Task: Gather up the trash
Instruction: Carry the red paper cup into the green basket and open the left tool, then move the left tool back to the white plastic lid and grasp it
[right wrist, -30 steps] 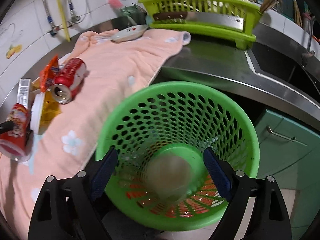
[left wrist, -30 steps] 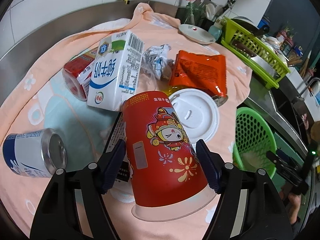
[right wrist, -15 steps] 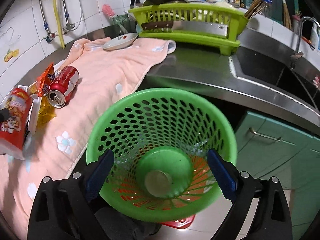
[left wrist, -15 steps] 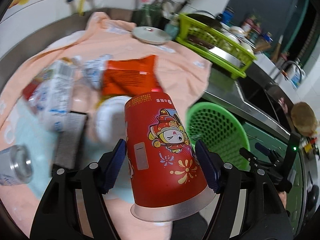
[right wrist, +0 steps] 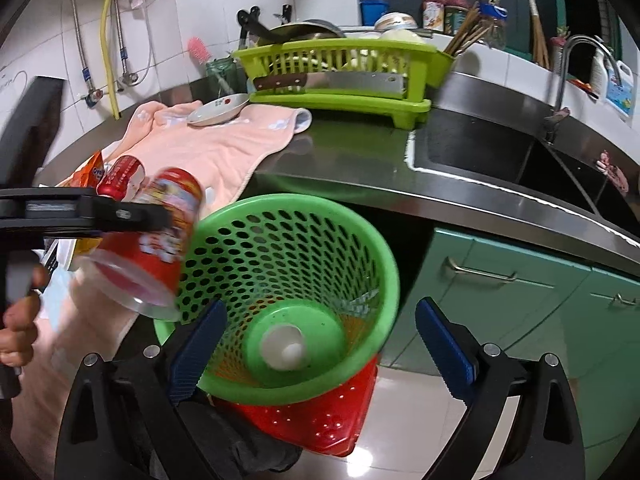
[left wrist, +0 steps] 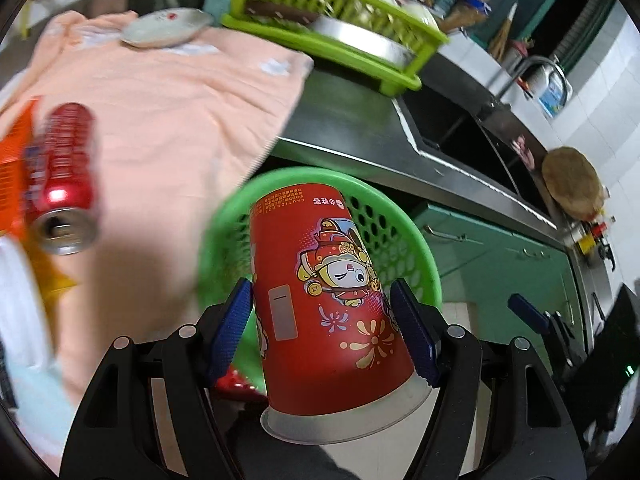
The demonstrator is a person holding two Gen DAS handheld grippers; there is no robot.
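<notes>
The tall red paper cup [left wrist: 320, 296] hides much of the green perforated plastic basket [left wrist: 384, 216] beyond the left gripper. Left of that gripper, the red drink can [left wrist: 60, 176] is smeared with blur, and the orange snack wrapper [left wrist: 16, 160] is cut off.

The red cup [left wrist: 320, 292] looks like coated paper, glossy, with a pale matt band at its rim. The green basket [right wrist: 360, 248] is smooth moulded plastic pierced with holes, and the white lid [right wrist: 282, 346] on its bottom looks plastic too. The red can [left wrist: 64, 184] is shiny metal with a bare silvery end. A soft, matt peach cloth [right wrist: 224, 148] covers the counter's left part; the bare counter [right wrist: 360, 160] at its front edge is brushed steel with a dull sheen. The dish rack [right wrist: 344, 64] is glossy lime plastic, and the cabinet doors [right wrist: 520, 304] are smooth painted green with metal handles.
</notes>
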